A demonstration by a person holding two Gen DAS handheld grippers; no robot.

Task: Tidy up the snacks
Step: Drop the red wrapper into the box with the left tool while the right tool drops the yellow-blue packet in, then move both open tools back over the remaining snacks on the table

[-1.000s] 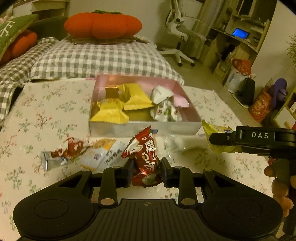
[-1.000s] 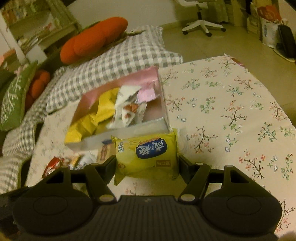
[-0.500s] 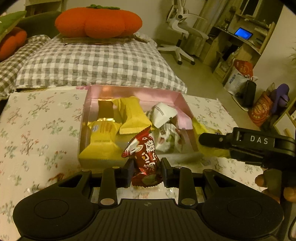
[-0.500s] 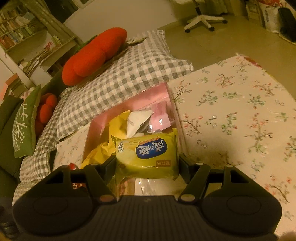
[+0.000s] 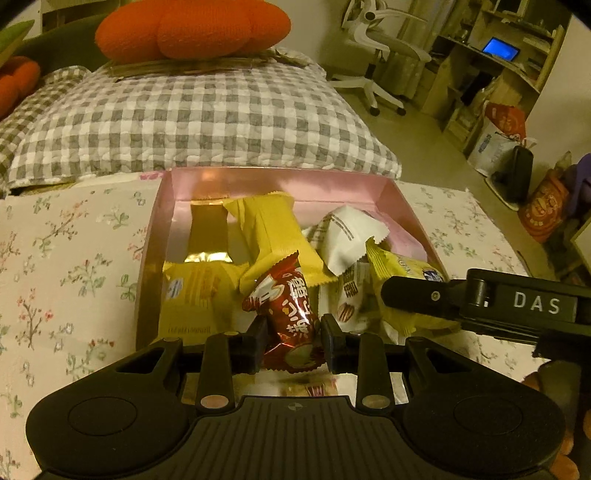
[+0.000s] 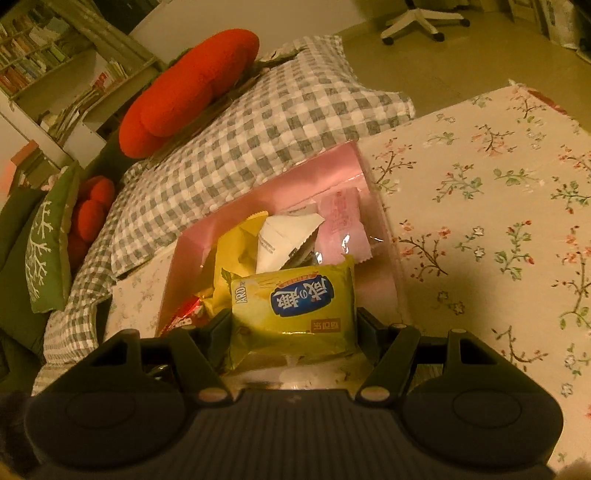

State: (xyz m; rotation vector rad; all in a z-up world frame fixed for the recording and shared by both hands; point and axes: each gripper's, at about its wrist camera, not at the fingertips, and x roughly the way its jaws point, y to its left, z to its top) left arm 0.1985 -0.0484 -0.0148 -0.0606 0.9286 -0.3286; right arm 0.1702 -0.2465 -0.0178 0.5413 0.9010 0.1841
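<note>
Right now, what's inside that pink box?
The pink box holds several yellow packets, a gold one, a white wrapper and a pale pink sachet. Whatever lies beneath that pile is covered.

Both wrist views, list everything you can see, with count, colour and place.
Box: one, pink, on the floral cloth.
Snack packets in box: several, mostly yellow, one white, one pale pink.
Red candy packet: one, between the left fingers, over the box.
Yellow-green biscuit packet: one, blue label, between the right fingers, over the box.
Floral cloth: one, cream, under the box.
Checked cushion: one, grey-white, behind the box.
Pumpkin cushion: one, orange, on the checked cushion.
Office chair: one, white, on the floor behind.
Left gripper: black, shut on the red packet.
Right gripper: black, shut on the biscuit packet.
</note>
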